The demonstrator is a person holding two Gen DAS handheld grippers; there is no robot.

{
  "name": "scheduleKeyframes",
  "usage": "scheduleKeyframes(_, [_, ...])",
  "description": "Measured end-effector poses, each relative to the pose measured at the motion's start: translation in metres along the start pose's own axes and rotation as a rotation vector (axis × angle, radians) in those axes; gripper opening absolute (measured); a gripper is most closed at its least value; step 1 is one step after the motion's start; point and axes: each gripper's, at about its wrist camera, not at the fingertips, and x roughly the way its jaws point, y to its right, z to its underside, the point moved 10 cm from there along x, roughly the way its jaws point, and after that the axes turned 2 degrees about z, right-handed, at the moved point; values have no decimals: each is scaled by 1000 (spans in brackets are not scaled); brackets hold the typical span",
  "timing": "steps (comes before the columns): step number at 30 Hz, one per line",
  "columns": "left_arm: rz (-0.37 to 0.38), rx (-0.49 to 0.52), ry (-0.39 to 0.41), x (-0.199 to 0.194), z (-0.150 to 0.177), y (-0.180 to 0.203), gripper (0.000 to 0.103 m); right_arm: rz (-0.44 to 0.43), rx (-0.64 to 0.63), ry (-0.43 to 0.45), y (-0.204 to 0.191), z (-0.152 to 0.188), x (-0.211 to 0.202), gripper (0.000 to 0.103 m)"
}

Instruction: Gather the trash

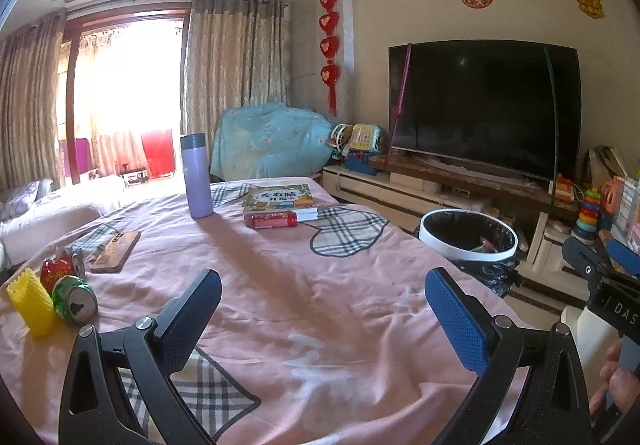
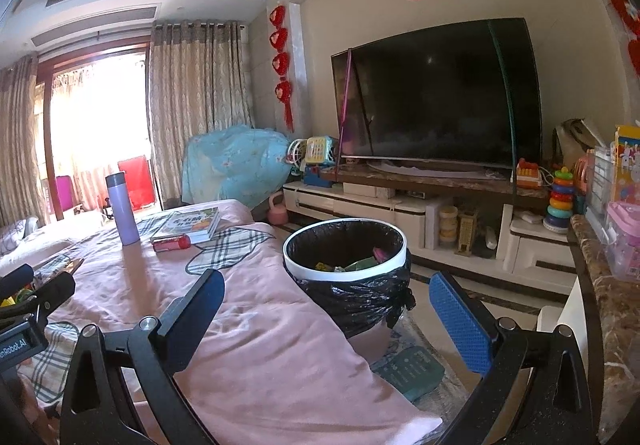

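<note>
A crushed green can (image 1: 75,299), a red can (image 1: 60,270) and a yellow foam net (image 1: 31,302) lie at the left on the pink cloth (image 1: 304,285). A red snack pack (image 1: 271,220) lies further back by a book; it also shows in the right wrist view (image 2: 172,243). A white bin with a black liner (image 1: 468,235) stands off the table's right edge, holding some scraps (image 2: 348,265). My left gripper (image 1: 322,315) is open and empty above the cloth. My right gripper (image 2: 326,319) is open and empty near the bin (image 2: 346,245).
A purple flask (image 1: 196,175) and a green book (image 1: 280,199) stand at the back of the table. A wooden board (image 1: 116,251) lies at the left. A TV (image 1: 484,105) on a low cabinet and toys fill the right wall. A marble shelf (image 2: 612,317) is at my far right.
</note>
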Motion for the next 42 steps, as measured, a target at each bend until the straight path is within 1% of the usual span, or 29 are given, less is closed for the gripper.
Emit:
scheduleKeyframes(16, [1, 24, 9, -1, 5, 2, 102, -8, -12, 17, -6, -1, -2, 103])
scheduleKeyframes(42, [12, 18, 0, 1, 8, 1, 102, -11, -12, 27, -11, -5, -7, 103])
